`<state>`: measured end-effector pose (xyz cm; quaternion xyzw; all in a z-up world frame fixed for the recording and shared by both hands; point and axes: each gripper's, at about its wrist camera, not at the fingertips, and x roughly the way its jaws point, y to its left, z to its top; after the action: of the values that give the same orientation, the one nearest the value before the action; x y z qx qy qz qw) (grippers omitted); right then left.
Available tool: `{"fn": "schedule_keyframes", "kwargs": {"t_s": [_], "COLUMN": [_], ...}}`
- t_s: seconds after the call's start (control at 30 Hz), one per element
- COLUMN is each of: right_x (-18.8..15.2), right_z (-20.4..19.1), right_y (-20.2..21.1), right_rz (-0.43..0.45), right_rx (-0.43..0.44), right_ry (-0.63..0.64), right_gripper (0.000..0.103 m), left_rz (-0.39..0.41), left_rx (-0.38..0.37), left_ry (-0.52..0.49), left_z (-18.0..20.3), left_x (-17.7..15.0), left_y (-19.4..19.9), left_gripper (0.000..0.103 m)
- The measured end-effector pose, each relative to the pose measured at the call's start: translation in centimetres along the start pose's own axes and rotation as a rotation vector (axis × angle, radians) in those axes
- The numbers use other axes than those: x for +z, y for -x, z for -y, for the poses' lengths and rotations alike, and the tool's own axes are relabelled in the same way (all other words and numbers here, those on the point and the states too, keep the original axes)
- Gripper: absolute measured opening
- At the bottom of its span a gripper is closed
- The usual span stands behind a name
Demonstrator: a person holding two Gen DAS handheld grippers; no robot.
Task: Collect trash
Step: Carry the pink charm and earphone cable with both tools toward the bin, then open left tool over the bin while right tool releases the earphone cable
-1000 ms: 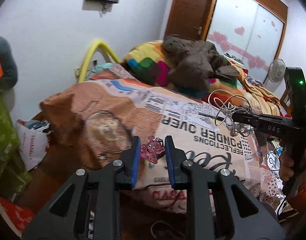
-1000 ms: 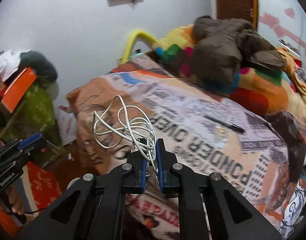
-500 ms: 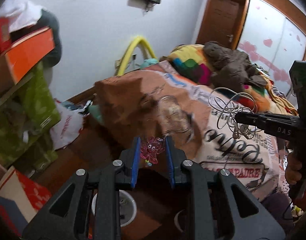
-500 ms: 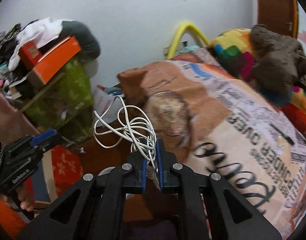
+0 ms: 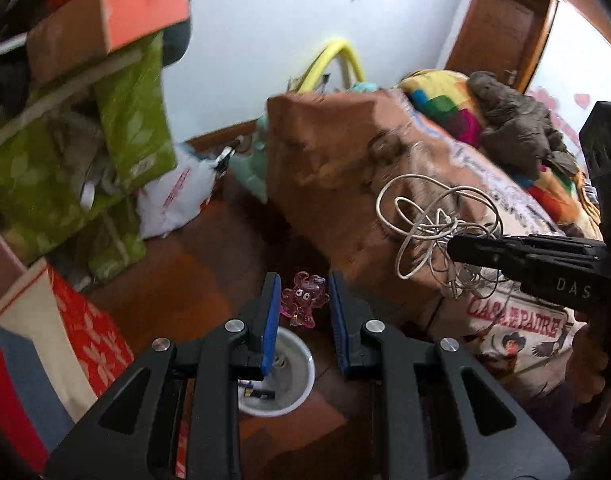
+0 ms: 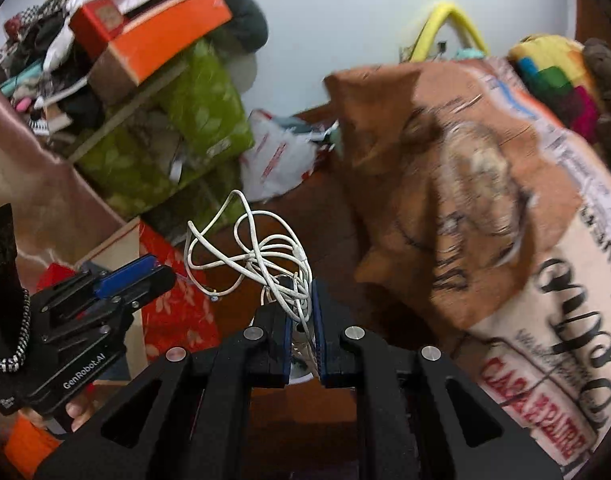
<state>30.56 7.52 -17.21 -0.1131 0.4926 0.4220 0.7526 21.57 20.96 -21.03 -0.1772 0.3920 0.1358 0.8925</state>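
My left gripper is shut on a small pink translucent toy and holds it above a white bin on the floor. The bin holds a few small items. My right gripper is shut on a tangled white cable; the cable also shows in the left wrist view, hanging from the right gripper beside the bed. A white rim shows just below the right gripper's jaws. The left gripper shows at the left of the right wrist view.
A bed with a printed brown blanket fills the right. Green boxes, an orange box and a white plastic bag crowd the left. A red patterned bag stands near the bin. The floor is dark wood.
Both grippers have swung left and down from over the bed to the floor beside it, each still holding its item. The white bin has come into view under the left gripper.
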Motion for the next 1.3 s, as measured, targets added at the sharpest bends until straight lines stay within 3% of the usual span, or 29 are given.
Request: {"fn": "schedule_keyframes", "kwargs": {"t_s": [0.37,0.57,0.7,0.93,1.1,1.3], "right_x": [-3.0,-4.2,-4.7,-5.3,-5.3,-4.6], "right_z": [-1.3,-1.9,-1.7,-1.4,-0.9,0.1], "right_y": [-8.9,-14.5,-17.5,-19.5,-19.2,-17.9], "right_rz": [-0.203,-0.279,-0.356,-0.456,-0.475,-0.431], "right_rx": [0.006,-0.071,-0.059,0.049,0.125,0.081], "right_ry": [0.008,0.049,0.014,-0.032,-0.073,-0.096], "right_gripper": [0.009,0.009,0.009,0.009,0.044,0.046], "left_rz": [-0.128,-0.212,-0.253,-0.309,-0.325,-0.342], "left_rx": [0.04,0.055,0.061,0.07,0.061,0.052], "left_ry": [0.14,0.207,0.224,0.231,0.245,0.24], "left_z": [-5.0,-7.0,-7.5,-8.0,-8.1,-7.6], "left_x": [-5.2,-8.0,-9.6,-11.0,-11.2,-11.0], "left_y": [-4.5,-7.1,-8.6,-10.9,-11.9,-13.0], "left_gripper": [0.023,0.023,0.023,0.023,0.023,0.023]}}
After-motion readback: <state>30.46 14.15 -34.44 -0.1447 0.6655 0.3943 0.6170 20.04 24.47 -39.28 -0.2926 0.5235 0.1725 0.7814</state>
